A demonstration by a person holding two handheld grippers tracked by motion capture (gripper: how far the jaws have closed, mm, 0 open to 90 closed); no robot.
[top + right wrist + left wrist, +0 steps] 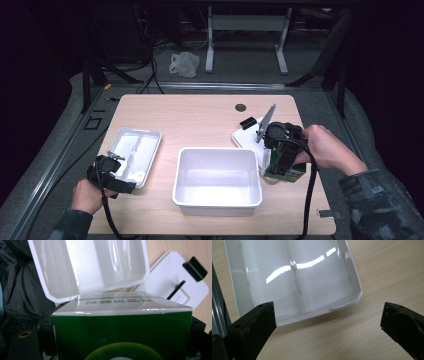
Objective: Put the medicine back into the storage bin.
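Observation:
My right gripper [282,167] is shut on a green box [291,174] with a white printed top, held above the table just right of the deep white bin [217,150]. In the right gripper view the green box [120,320] spans the gap between both jaws, with the white bin [100,260] beyond it. My left gripper [111,172] stands open at the near end of a shallow white divided tray [136,147]. In the left gripper view its jaws are wide apart [327,322] with nothing between them, over bare wood beside the tray's corner [358,293].
A flat white board [245,139] with a black clip [247,122] lies behind the right hand; the same board [172,277] lies past the box. A round hole [240,107] sits in the tabletop at the back. A small metal piece [325,214] lies near the front right edge.

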